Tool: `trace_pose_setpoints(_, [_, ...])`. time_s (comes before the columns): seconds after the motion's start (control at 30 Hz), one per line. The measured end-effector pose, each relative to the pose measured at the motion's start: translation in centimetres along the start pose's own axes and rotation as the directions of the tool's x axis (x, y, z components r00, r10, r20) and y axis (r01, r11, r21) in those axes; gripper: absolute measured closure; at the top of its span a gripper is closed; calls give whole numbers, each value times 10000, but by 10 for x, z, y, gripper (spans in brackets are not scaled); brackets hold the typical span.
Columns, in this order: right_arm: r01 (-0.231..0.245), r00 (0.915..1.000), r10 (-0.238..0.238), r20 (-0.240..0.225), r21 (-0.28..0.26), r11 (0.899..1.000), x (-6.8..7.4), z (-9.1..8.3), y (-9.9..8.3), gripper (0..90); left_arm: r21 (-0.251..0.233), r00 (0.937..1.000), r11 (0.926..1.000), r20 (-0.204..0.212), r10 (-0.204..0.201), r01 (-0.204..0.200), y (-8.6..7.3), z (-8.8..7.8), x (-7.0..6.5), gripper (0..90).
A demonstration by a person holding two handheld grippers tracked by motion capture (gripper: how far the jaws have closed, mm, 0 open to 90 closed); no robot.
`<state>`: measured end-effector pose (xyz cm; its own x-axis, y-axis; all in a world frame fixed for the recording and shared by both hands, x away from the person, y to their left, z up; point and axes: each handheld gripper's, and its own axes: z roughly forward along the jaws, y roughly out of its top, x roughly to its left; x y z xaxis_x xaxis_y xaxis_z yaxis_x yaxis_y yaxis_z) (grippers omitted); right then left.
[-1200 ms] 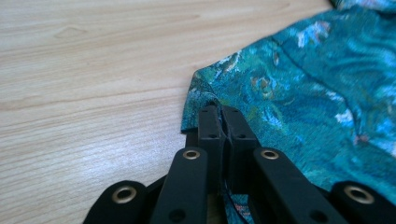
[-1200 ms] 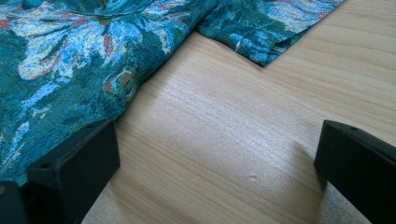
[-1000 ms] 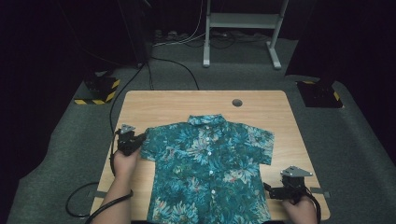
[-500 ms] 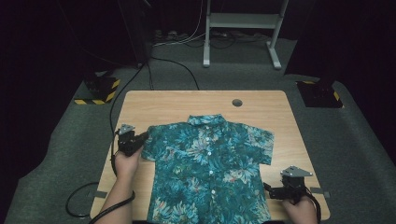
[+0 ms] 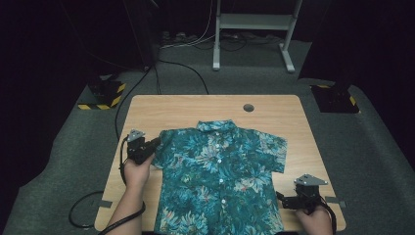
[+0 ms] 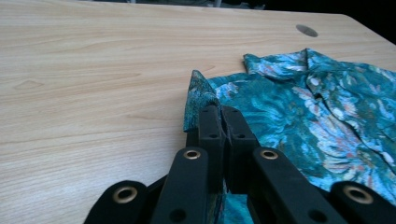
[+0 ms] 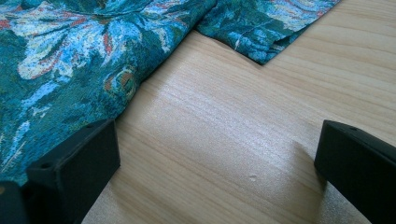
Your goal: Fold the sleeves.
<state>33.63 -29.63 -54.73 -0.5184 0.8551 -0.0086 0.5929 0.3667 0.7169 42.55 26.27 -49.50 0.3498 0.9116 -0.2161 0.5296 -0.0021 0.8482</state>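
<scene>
Left tool clamped on shirt sleeve edge, fabric lifted at its tip. Right tool wide open over bare desk, shirt hem beside one jaw.

A wooden desk with a round hole stands on grey carpet; behind, a white frame (perhaps another desk's legs) and black cables.

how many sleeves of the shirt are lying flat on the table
1. The right-hand sleeve lies flat near the table's far right; the other sleeve is pinched up in the left gripper.
</scene>
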Motion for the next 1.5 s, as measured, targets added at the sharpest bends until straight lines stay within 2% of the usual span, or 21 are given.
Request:
trace_pose_setpoints(0.2, [3,10000,-3,-1,0,10000,0,0,0,0,90,9996,9997,198,208,-209,-1,3,-12,876])
trace_pose_setpoints(0.33, [3,10000,-3,-1,-1,10000,0,0,0,0,-60,9995,9999,264,145,-144,-3,4,-20,876])
trace_pose_setpoints(0.43, [0,10000,0,-1,-1,10000,0,0,0,0,-77,9990,9995,328,307,-304,-3,6,-28,875])
trace_pose_setpoints(0.83, [0,10000,0,-1,2,10000,0,0,0,0,-68,9966,9995,762,320,-316,-7,17,-52,876])
trace_pose_setpoints(1.23, [-12,10000,12,-2,9,10000,0,0,0,0,147,9955,9991,876,374,-389,-8,31,-69,875])
trace_pose_setpoints(1.5, [-8,10000,8,-2,7,10000,0,0,0,0,400,9947,9973,853,572,-608,-10,46,-83,874])
